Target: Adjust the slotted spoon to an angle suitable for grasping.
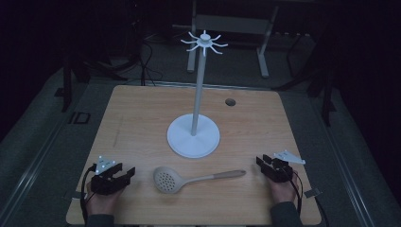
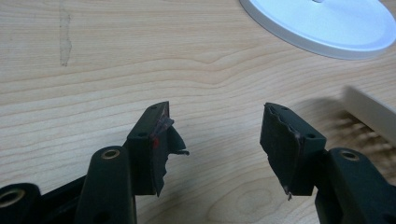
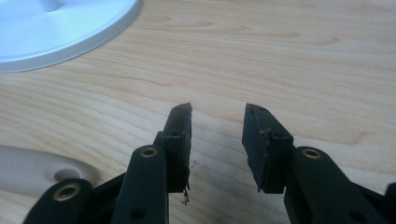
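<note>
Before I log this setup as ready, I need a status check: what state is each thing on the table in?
Slotted spoon: lying flat on the table, handle toward the right tongs, untouched.
Hook stand: upright on its round base, hooks at the top bare.
Left tongs: open, nothing between the jaws, resting by the near left edge.
Right tongs: open, nothing held, resting by the spoon handle's end.
Wooden table: small round hole near the far edge.

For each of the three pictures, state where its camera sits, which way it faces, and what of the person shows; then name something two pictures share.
High view: above the table's near edge, facing forward and down; both hands with the left gripper and right gripper.
Left gripper view: on that gripper, along its open jaws toward the white round stand base.
Right gripper view: likewise, over the light wooden table.
Shared: the base.
</note>
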